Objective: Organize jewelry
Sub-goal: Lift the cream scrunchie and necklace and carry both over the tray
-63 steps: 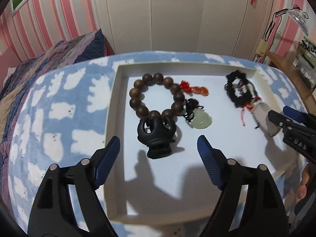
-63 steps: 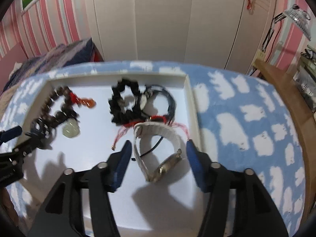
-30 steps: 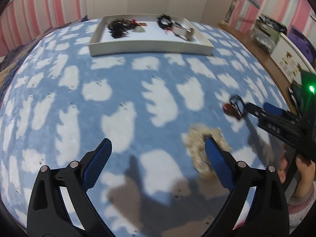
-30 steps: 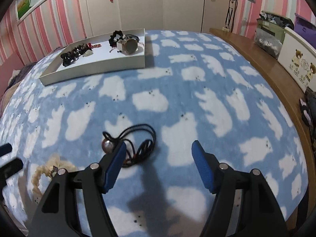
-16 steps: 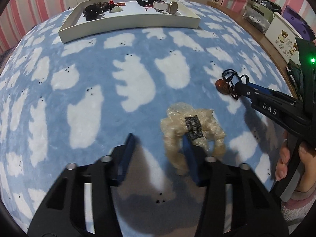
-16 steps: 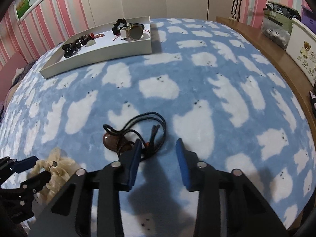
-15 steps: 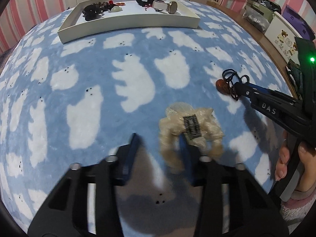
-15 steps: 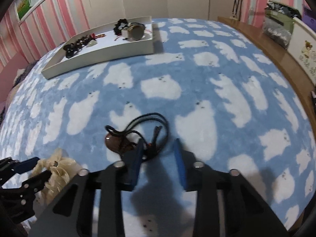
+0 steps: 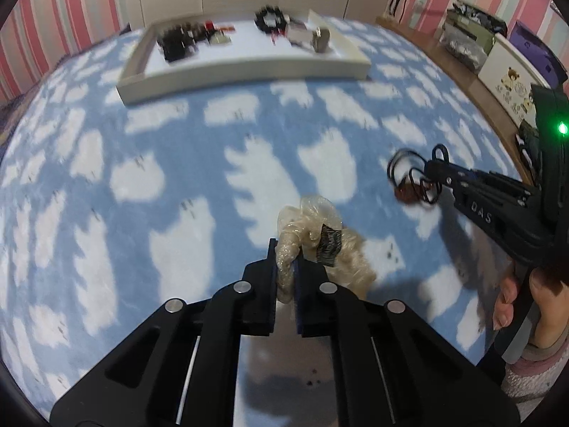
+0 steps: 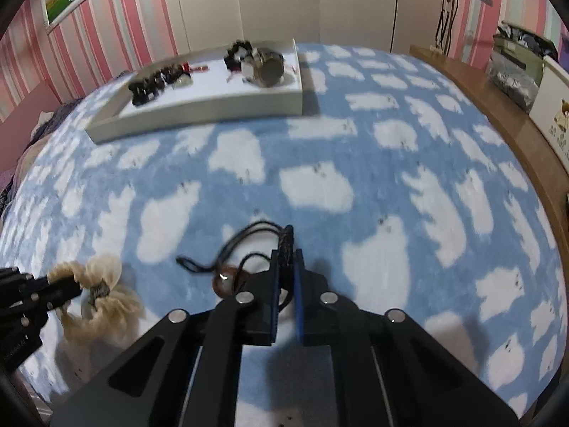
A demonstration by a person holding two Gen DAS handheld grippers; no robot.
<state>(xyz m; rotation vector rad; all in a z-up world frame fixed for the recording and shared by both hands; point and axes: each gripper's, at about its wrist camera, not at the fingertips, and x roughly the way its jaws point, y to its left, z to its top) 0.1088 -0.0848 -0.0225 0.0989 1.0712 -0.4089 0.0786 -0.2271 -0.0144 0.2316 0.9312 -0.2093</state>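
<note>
Blue fleece blanket with white bear shapes [image 9: 106,185] fills the left wrist view; the left gripper [image 9: 285,267] has its fingers pinching a cream frilly fabric scrunchie [image 9: 313,242] near the camera. A white rectangular tray [image 9: 249,67] of jewelry sits far off.

Right wrist view: the right gripper [image 10: 286,267] pinches a black cord necklace with a brown pendant [image 10: 249,249], lifted over the blanket.
</note>
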